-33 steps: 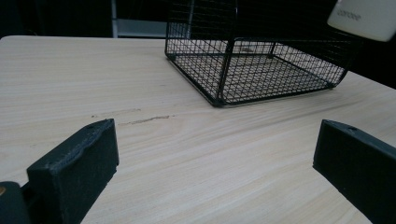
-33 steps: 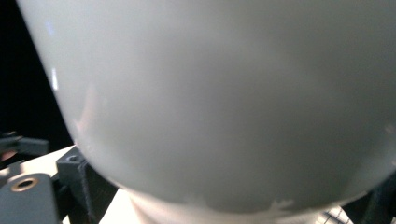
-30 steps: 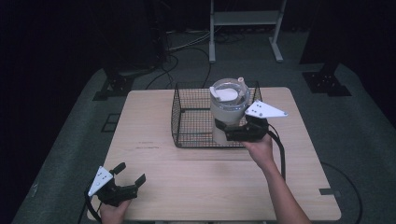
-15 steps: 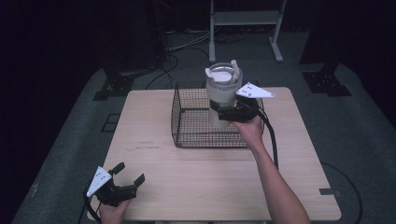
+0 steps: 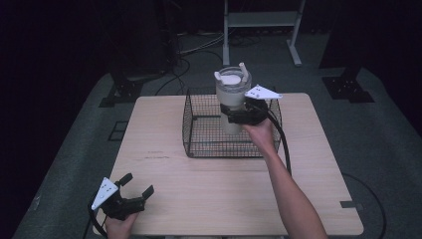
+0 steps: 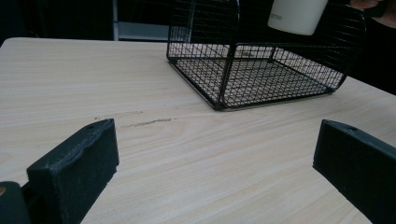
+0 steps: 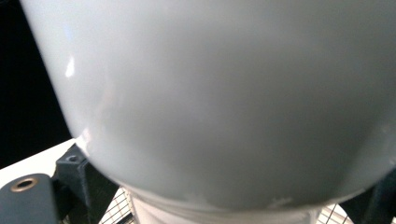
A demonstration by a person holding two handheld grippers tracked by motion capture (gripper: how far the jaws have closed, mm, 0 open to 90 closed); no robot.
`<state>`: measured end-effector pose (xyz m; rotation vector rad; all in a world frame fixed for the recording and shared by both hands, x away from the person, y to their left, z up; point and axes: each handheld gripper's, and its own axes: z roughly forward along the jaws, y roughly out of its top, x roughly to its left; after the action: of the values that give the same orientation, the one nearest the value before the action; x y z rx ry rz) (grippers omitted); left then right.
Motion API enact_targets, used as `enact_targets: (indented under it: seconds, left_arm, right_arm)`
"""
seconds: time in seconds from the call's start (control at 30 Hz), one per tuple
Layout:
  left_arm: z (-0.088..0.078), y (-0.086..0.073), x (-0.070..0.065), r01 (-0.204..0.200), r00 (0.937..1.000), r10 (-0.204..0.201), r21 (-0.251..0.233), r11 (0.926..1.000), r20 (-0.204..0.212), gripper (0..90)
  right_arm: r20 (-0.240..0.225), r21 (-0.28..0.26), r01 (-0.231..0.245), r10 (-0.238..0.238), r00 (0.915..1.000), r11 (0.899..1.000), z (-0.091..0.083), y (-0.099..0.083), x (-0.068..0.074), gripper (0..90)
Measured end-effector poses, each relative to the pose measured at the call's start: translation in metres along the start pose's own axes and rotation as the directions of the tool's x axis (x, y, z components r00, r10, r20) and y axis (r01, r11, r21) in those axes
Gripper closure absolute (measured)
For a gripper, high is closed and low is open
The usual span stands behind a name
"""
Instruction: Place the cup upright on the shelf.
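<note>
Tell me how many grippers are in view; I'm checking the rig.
2. The left gripper rests open at the table's near left corner; the right gripper clamps the tumbler above the wire basket.

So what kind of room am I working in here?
Probably a lab or recording studio, not a home. A single wooden table stands on grey floor matting with dark surroundings, loose cables run across the floor behind it, and a white metal stand stands at the back.
</note>
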<state>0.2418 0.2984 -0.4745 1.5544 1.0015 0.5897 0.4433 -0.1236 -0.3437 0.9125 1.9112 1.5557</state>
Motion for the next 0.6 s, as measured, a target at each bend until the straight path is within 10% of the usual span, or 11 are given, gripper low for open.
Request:
enact_targets:
  seconds: [0.6]
  left_arm:
    - [-0.003, 0.0, 0.004, 0.014, 0.9999, -0.014, -0.011, 0.9998, -0.003, 0.0]
  right_arm:
    - [-0.036, 0.037, -0.022, 0.024, 0.9991, 0.999, 0.039, -0.009, -0.011, 7.7]
